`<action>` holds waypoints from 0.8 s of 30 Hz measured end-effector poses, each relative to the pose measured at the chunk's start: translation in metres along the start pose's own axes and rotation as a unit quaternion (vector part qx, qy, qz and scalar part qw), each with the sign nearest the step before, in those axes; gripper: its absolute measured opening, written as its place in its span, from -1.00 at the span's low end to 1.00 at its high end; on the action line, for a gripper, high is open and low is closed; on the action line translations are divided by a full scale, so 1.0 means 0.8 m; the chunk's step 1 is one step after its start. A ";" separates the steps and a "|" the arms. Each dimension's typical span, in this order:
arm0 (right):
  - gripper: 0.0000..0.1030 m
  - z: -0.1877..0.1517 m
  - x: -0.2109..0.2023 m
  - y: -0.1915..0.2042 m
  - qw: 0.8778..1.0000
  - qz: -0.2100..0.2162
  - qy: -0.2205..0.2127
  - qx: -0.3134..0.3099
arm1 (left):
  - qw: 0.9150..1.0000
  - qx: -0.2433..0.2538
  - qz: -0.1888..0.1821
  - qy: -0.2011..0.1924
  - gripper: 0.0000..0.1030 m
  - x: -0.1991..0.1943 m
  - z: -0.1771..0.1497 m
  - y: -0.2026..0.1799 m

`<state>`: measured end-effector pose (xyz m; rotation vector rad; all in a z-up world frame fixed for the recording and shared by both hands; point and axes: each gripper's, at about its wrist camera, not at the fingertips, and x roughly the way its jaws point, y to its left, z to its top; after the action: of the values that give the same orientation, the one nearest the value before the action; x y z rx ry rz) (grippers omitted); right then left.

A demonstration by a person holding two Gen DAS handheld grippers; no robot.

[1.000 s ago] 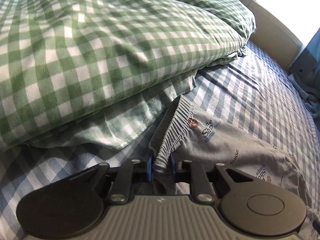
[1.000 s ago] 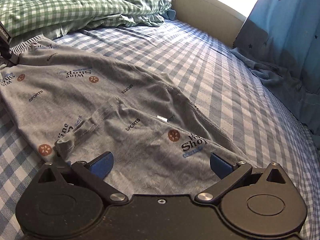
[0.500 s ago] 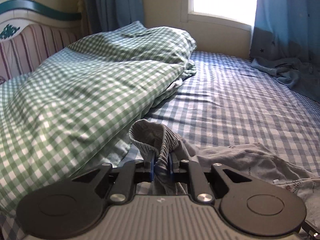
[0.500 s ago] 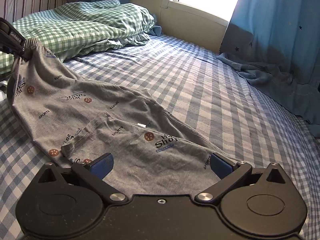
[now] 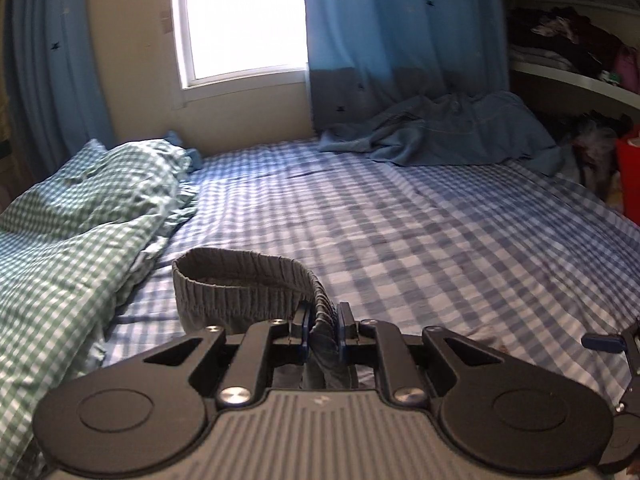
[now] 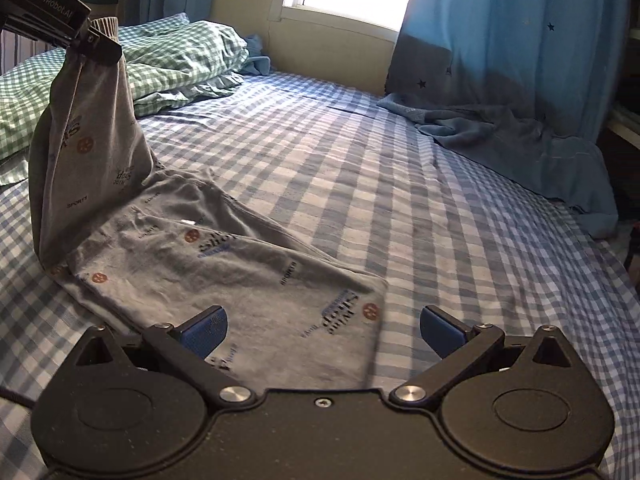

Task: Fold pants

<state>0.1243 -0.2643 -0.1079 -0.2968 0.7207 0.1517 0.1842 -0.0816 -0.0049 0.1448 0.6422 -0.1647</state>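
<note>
Two blue pads of the left gripper point(image 5: 323, 330) are pinching the elastic waistband point(image 5: 248, 276) of the grey printed pants point(image 6: 224, 256), which a second ago was lying flat and is now hanging lifted above the checked bedsheet point(image 6: 420, 208). Legs are trailing toward the right gripper point(image 6: 322, 328), whose fingers are gaping wide, holding nothing. Judging by this, the waist is being carried over for the fold.

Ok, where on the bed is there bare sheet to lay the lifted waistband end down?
Bare checked sheet lies between the grey pants and the blue heap under the curtain. Crowded at the green checked duvet by the left gripper, which grips the waistband. The right gripper is open over the leg end.
</note>
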 end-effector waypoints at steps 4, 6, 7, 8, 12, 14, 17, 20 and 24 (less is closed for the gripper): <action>0.99 -0.025 -0.002 -0.043 1.000 -0.020 0.017 0.012 | 0.998 0.037 -0.041 0.017 -0.73 0.028 -0.013 -0.067; 0.99 -0.037 -0.001 -0.062 0.999 -0.031 0.026 0.019 | 0.996 0.056 -0.056 0.030 -0.73 0.046 -0.025 -0.095; 0.99 -0.041 -0.001 -0.070 0.999 -0.035 0.030 0.023 | 0.995 0.066 -0.064 0.041 -0.72 0.057 -0.032 -0.108; 0.99 -0.046 0.000 -0.078 0.998 -0.040 0.035 0.026 | 0.993 0.075 -0.070 0.053 -0.67 0.066 -0.041 -0.122; 0.99 -0.061 0.003 -0.106 0.996 -0.053 0.052 0.044 | 0.987 0.096 -0.088 0.094 -0.28 0.089 -0.068 -0.149; 0.99 -0.064 0.004 -0.116 0.996 -0.054 0.055 0.052 | 0.986 0.102 -0.086 0.099 0.10 0.086 -0.080 -0.154; 0.99 -0.062 0.007 -0.125 0.995 -0.045 0.055 0.062 | 0.986 0.110 -0.074 0.103 0.17 0.077 -0.096 -0.152; 0.99 -0.049 0.011 -0.127 0.996 -0.005 0.045 0.078 | 0.984 0.117 -0.062 0.119 0.17 0.074 -0.112 -0.145; 0.99 -0.015 0.026 -0.121 0.987 0.112 0.028 0.113 | 0.981 0.125 -0.050 0.136 0.17 0.079 -0.126 -0.133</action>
<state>0.1548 -0.3591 -0.1097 -0.0031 0.8181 0.2727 0.1543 -0.1734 -0.1320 0.3822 0.9015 -0.3274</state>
